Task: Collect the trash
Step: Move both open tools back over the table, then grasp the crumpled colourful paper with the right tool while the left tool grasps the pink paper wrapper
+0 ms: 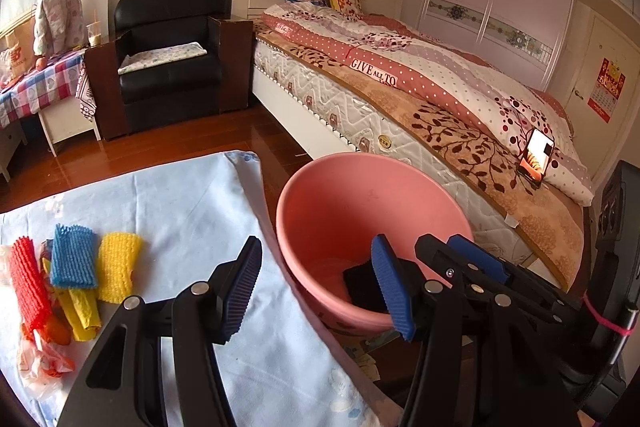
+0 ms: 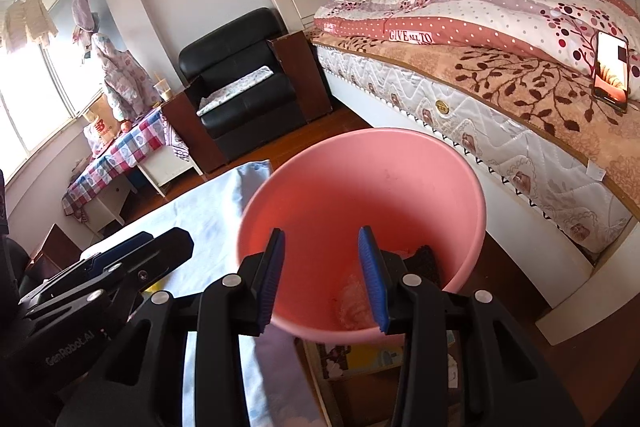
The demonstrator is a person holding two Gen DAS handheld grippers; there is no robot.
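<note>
A pink bucket (image 1: 360, 163) stands on the floor between the cloth-covered table and the bed. A black piece (image 1: 360, 287) lies at its bottom, and the right wrist view also shows a pale scrap (image 2: 354, 301) there. My left gripper (image 1: 320, 291) is open and empty, over the bucket's near rim and the table edge. My right gripper (image 2: 323, 279) hangs above the bucket (image 2: 360, 143), open with nothing between its pads. On the table's left lie red (image 1: 28, 283), blue (image 1: 74, 259) and yellow (image 1: 118, 267) foam nets, a yellow plastic scrap (image 1: 82, 311) and an orange wrapper (image 1: 46, 359).
A light blue cloth (image 1: 180, 219) covers the table. The bed (image 1: 400, 99) runs along the right with a lit phone (image 1: 536, 157) propped on it. A black armchair (image 1: 172, 55) and a checked side table (image 1: 40, 83) stand at the back. Papers lie on the floor under the bucket.
</note>
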